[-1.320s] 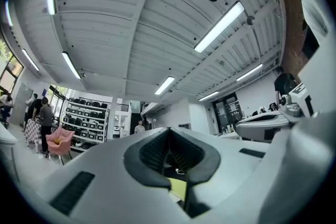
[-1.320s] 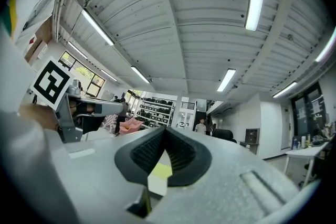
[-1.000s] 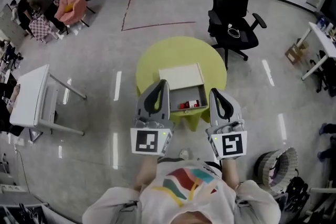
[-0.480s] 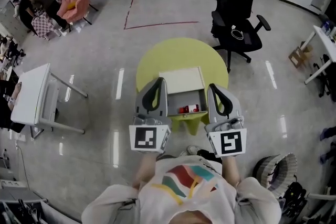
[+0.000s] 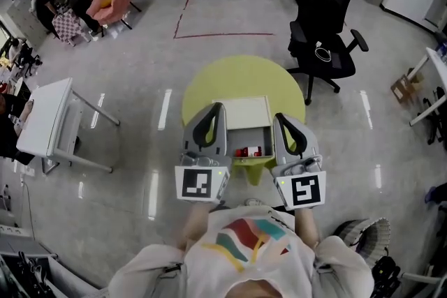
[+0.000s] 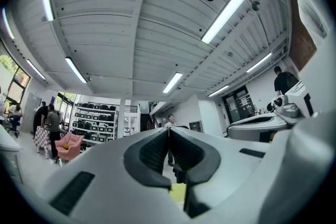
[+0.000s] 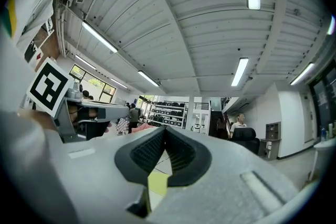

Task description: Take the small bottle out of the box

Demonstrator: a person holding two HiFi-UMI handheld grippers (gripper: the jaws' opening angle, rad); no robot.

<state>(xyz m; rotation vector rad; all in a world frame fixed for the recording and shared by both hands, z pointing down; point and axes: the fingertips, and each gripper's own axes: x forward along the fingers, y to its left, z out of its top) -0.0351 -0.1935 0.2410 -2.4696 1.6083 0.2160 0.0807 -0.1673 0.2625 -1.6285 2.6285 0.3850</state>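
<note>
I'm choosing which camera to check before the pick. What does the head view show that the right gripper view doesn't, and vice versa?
Head view only: the small bottle inside the open box. Right gripper view only: the jaws of the right gripper pressed together, nothing between them. Both: the yellow table and black chair.

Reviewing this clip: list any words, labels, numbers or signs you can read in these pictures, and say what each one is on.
No readable text anywhere in these views.
left gripper and right gripper: the cubes carry black-and-white square markers only, no letters or numbers.
small bottle in the box: red and white, any label too small to read.
shirt: coloured graphic, no legible words.
</note>
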